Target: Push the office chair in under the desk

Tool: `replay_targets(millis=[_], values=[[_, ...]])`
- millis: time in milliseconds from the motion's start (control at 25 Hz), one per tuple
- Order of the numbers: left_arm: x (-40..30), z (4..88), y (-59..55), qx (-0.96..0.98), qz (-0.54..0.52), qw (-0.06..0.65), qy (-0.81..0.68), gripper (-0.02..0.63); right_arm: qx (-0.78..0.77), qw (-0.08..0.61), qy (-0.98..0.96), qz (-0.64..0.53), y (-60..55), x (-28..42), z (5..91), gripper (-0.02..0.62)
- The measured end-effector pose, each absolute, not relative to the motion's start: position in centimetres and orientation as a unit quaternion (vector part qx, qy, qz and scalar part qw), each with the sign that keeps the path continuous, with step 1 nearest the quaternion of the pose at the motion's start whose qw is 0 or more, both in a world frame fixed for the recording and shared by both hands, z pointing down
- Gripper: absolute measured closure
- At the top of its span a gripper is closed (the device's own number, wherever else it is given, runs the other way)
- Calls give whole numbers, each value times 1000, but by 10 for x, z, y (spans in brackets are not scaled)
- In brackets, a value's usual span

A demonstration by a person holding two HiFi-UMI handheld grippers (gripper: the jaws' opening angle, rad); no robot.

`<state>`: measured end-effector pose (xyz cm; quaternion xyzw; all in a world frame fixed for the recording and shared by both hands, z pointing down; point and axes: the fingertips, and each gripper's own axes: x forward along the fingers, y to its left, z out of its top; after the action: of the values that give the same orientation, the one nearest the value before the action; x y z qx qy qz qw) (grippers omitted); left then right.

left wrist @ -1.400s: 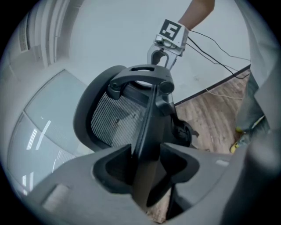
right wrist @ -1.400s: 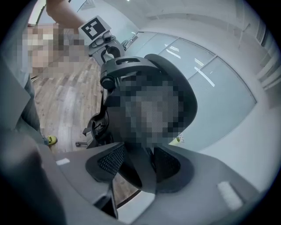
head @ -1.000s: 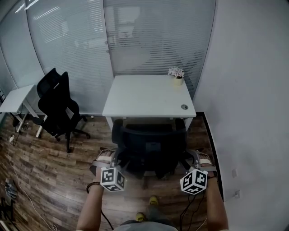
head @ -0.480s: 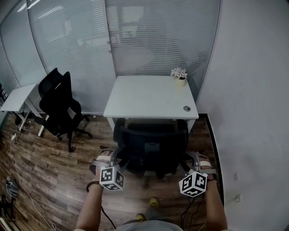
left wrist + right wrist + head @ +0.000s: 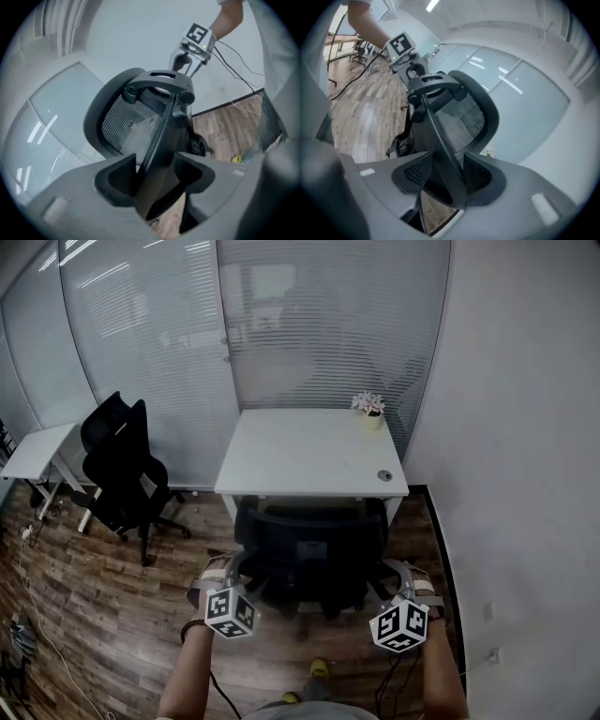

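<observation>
Grey left gripper (image 5: 157, 177): jaws opening, pads coming off the black backrest rim of the office chair (image 5: 314, 545), which runs between them. Right gripper (image 5: 444, 174): clamped on the opposite rim. The chair seat sits beneath the white desk (image 5: 309, 451), with the backrest close to its front edge. Judgement: push essentially done. What is left is releasing the right side and backing both grippers away.

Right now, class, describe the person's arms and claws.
Grey left claw and right claw, each with a white cube of black markers and black cables. Bare forearms; dark band on left wrist. The left claw is opening, chair between its jaws.
</observation>
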<state>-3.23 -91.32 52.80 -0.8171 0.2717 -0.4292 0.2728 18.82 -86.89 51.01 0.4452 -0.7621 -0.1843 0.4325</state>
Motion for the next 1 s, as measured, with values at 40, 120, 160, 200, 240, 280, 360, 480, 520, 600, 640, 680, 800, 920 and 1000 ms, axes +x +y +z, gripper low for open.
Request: replay_targets(millis=[40,120,160,200,240,280,360,480,520,600,640,680,800,920,1000], values=[[-33,526,-912,-821,-424,266,276,361,457,415,-767,-178,-867,188,503,394],[-35,521,-909,-828,-409,254,287,356,479,385,-771,-168,-864,189,490,394],[-36,517,-908,-833,-397,246,296,356,490,372,-771,-163,-861,190,485,394],[-37,513,-906,-840,-382,236,306,358,502,358,-771,-156,-859,190,481,396],[-39,509,-904,-846,-366,223,316,367,514,343,-772,-147,-856,190,478,396],[-40,506,-901,-852,-350,210,326,383,526,326,-774,-135,-853,190,475,396],[-43,499,-895,-862,-321,187,344,411,550,292,-775,-110,-847,192,471,399],[-47,491,-884,-869,-290,164,365,431,582,252,-769,-84,-837,194,463,425],[-49,488,-880,-871,-278,157,374,441,589,242,-767,-77,-833,194,460,435],[-53,479,-873,-874,-247,138,396,472,601,224,-765,-62,-825,194,456,445],[-56,475,-870,-874,-231,129,408,487,607,215,-763,-54,-822,193,454,450],[-59,470,-867,-873,-217,121,419,492,613,205,-761,-46,-819,193,452,461],[-66,457,-860,-871,-187,109,442,527,631,170,-756,-27,-811,194,445,488],[-73,448,-852,-864,-170,103,464,554,644,150,-750,-16,-801,193,440,516],[-79,444,-846,-858,-160,97,478,604,652,148,-743,-12,-794,193,440,537]])
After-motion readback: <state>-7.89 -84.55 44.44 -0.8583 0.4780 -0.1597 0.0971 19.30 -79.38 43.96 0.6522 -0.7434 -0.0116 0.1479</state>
